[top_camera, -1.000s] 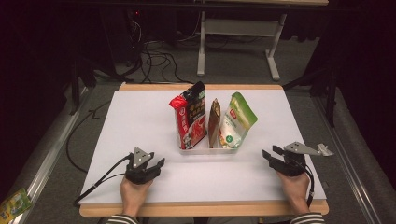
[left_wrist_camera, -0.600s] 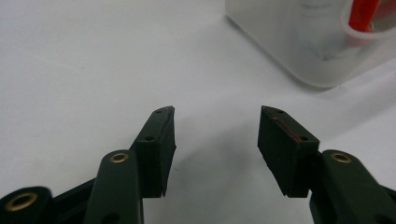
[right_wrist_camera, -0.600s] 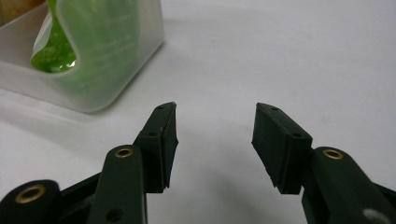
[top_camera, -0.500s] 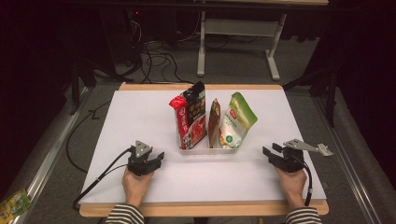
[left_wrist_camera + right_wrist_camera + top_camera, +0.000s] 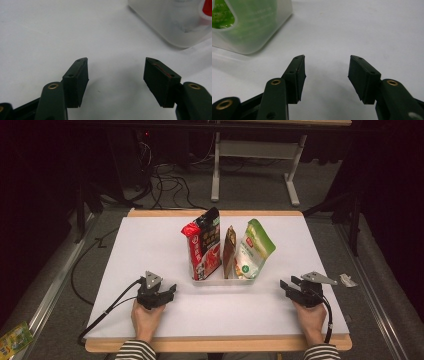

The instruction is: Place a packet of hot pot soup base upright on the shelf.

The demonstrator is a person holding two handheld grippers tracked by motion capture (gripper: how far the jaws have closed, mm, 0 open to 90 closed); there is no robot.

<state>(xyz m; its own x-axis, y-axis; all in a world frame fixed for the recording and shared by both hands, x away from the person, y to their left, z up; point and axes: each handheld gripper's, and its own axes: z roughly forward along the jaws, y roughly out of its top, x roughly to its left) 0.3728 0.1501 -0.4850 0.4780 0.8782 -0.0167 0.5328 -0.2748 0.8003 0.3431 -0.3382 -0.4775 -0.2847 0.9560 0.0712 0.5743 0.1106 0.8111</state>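
High view shows the left gripper [image 5: 167, 291] and right gripper [image 5: 289, 287] resting on the table [image 5: 150, 245], jaws apart and empty (the left's have just been opening), so the next move is probably a reach to the pouches [image 5: 205, 245] in the clear bin [image 5: 220, 281] between them.

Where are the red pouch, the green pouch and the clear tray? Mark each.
red pouch [image 5: 205, 251], high view, middle of its front face.
green pouch [image 5: 254, 249], high view, middle of its front face.
clear tray [image 5: 220, 281], high view, its near wall.
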